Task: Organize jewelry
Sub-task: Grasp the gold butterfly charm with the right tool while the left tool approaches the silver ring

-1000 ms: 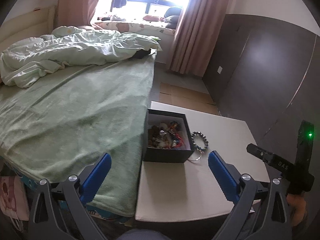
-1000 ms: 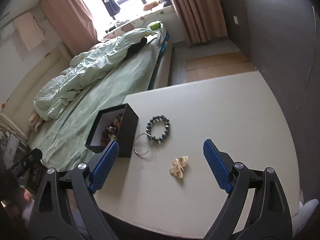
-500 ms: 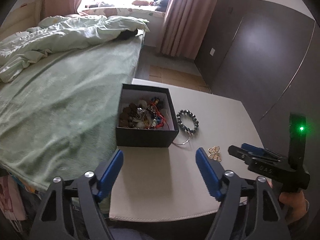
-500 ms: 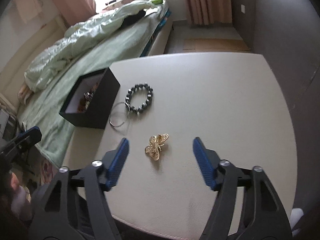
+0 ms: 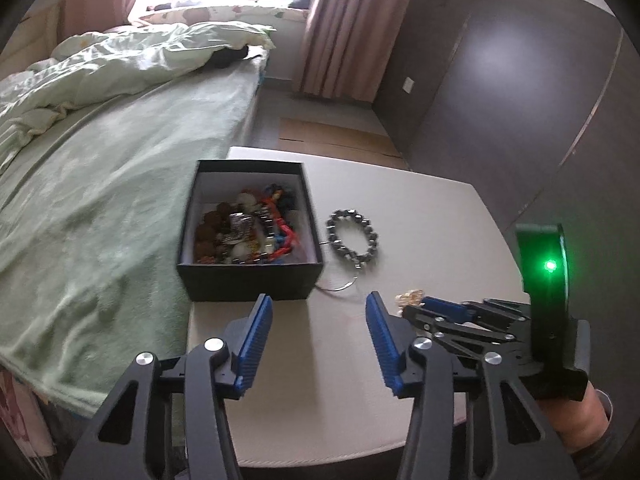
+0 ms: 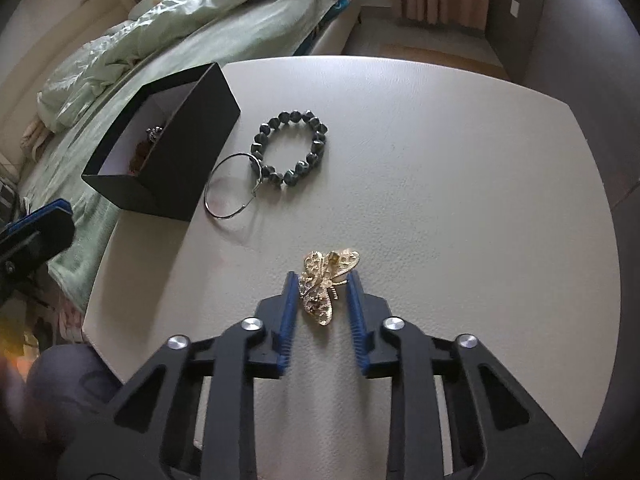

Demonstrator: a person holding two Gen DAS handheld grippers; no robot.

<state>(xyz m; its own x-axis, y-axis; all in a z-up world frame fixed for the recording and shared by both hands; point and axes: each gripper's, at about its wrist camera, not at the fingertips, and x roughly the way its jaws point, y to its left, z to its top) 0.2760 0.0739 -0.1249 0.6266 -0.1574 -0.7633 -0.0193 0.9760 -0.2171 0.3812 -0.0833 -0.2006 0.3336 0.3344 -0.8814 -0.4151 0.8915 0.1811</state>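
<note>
The right gripper [image 6: 322,280] is sitting low over the table [image 6: 460,184], its 2 blue pads [image 6: 290,300] narrowed around a gold brooch [image 6: 325,284]. The pads are lying just beside the brooch on either side; I cannot tell whether they are pinching it yet. The brooch is resting flat on the table, its far wing poking out past the fingertips.

The left gripper [image 5: 319,312] is hovering at the table's near edge, spread wide and gripping nothing. Just beyond it, a black box [image 5: 248,280] is sitting at the table's left edge, open and holding mixed jewelry [image 5: 248,228]. To the box's right, a dark bead bracelet [image 6: 289,151] is lying on the table, and a thin wire hoop [image 6: 232,186] is lying between the bracelet and the box, overlapping the beads.

A bed [image 5: 100,168] with green bedding is standing alongside the table, beside the box.
</note>
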